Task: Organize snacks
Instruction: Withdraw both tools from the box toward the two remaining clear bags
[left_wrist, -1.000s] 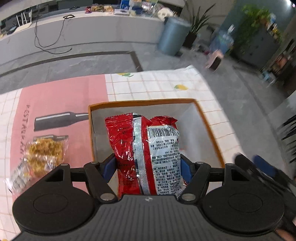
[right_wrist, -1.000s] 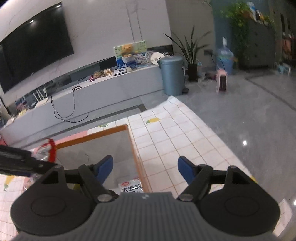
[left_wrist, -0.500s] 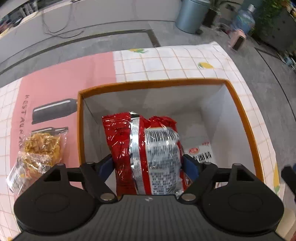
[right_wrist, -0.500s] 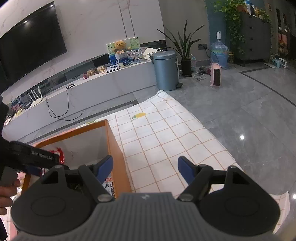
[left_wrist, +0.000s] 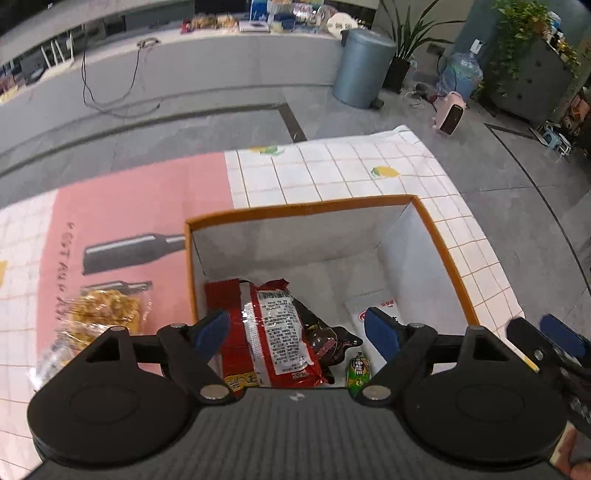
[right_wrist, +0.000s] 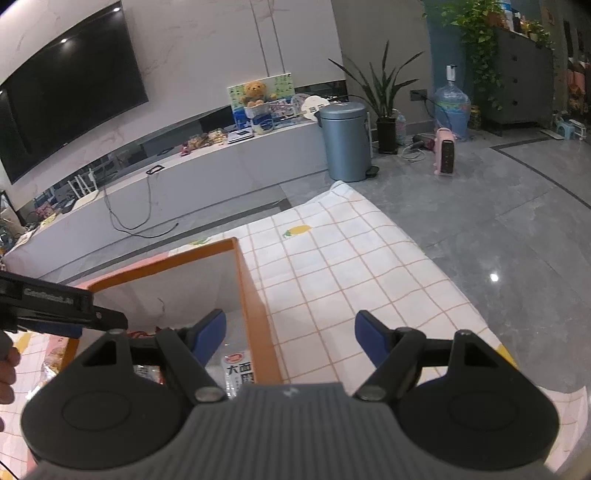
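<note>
An orange-rimmed box (left_wrist: 299, 211) with white inner walls stands on the table. Inside it lie a red snack bag (left_wrist: 271, 332), a dark packet (left_wrist: 325, 339), a small green packet (left_wrist: 357, 369) and a white packet (left_wrist: 376, 306). My left gripper (left_wrist: 297, 328) is open and empty, above the box with the red bag lying free below it. A clear bag of yellow snacks (left_wrist: 96, 314) lies on the pink mat left of the box. My right gripper (right_wrist: 290, 332) is open and empty, over the box's right wall (right_wrist: 255, 314); the white packet (right_wrist: 238, 369) shows beneath it.
The table carries a white checked cloth (right_wrist: 351, 277) and a pink mat with a bottle print (left_wrist: 122, 229). The table's right edge drops to a grey floor. A grey bin (right_wrist: 345, 142), plant and TV bench stand far behind.
My left gripper has opened and let go of the red snack bag, which now lies in the box. The left gripper has risen. The right gripper has shifted slightly.
</note>
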